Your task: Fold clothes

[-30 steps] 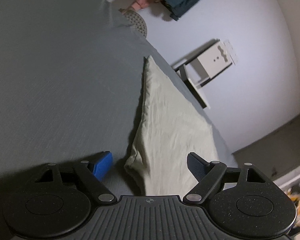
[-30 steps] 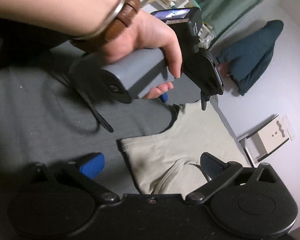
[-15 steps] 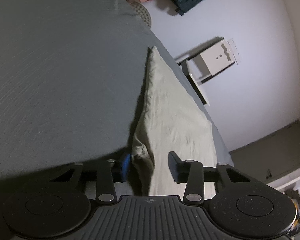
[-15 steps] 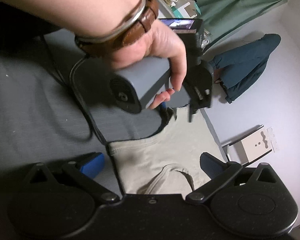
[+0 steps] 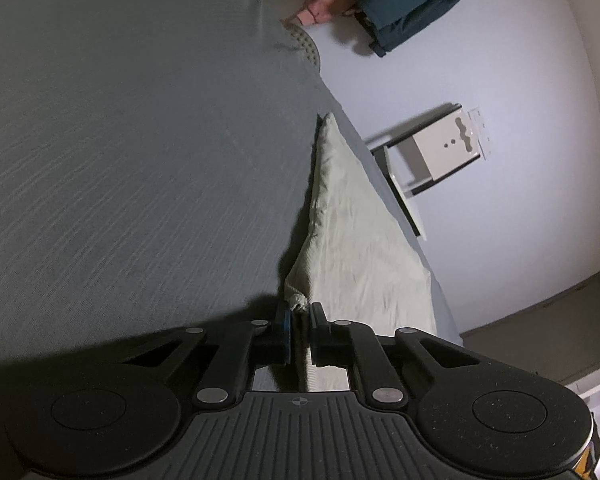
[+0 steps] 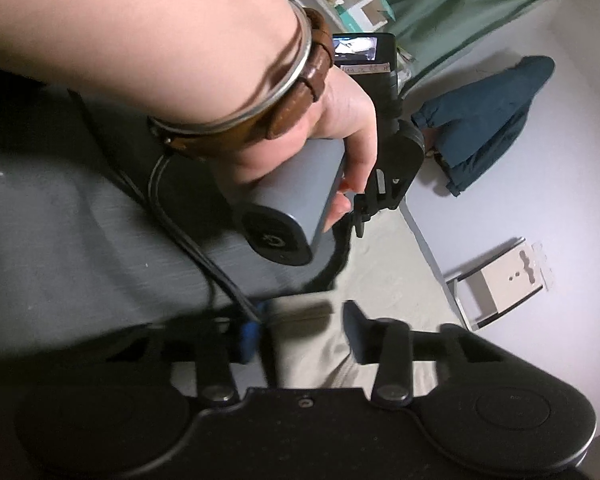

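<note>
The grey desk (image 5: 120,160) fills the left of the left wrist view, and on its right part, along the edge by the white wall, lies the pale green garment (image 5: 360,240); the left claw (image 5: 299,312) has just been closing and now pinches the garment's near corner between its pads. In the right wrist view a hand (image 6: 332,128) with a brown strap at the wrist grips the grey handle of the left claw, while lower down the right claw (image 6: 300,332) has just been closing with the garment's near edge between its fingers; motion blur hides whether the pads press the cloth.
</note>
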Available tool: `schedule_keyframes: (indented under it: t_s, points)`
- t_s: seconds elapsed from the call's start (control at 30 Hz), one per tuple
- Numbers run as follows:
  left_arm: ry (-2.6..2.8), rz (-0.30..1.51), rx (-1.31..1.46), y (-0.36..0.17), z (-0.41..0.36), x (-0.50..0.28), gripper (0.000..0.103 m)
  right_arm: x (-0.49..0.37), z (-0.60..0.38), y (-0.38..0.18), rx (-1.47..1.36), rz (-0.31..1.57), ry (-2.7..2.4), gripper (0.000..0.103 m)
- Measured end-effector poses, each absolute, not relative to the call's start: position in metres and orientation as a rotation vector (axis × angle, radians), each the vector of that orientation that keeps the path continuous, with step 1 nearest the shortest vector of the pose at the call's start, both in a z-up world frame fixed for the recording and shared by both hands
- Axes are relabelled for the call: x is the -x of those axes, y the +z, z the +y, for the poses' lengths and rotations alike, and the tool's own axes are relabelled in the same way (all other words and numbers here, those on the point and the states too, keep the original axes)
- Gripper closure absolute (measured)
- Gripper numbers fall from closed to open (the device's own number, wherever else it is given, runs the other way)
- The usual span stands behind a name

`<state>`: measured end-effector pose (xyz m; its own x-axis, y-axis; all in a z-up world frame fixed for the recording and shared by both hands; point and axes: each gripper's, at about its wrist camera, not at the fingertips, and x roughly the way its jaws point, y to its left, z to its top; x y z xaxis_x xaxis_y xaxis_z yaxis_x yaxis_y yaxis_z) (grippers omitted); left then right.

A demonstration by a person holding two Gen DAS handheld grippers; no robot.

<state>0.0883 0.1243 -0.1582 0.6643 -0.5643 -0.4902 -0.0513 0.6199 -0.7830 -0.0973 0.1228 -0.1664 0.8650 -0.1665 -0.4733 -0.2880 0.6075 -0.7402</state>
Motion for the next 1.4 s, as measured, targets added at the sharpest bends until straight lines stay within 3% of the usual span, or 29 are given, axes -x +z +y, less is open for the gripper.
schedule_keyframes:
  t_s: [0.13,0.53,0.93,1.4]
  points:
    - [-0.314,0.747,0.736,-0.134,0.116,-0.077,0.094,0.100,0.115,-0.157,0.850,0.563,0.087,0.090]
    - [-0.341,0.637,0.537,-0.083,0.091,-0.060,0.094,0.111,0.039,-0.099,0.525,0.576,0.118,0.093]
    - [-0.478,0.687,0.297,-0.026,-0.055,-0.081,0.094,0.115,-0.118,-0.057,-0.045,0.658,0.111,0.093]
    - [-0.555,0.798,0.141,-0.043,-0.174,-0.070,0.094,0.152,-0.265,-0.087,-0.516,0.729,0.062,0.093]
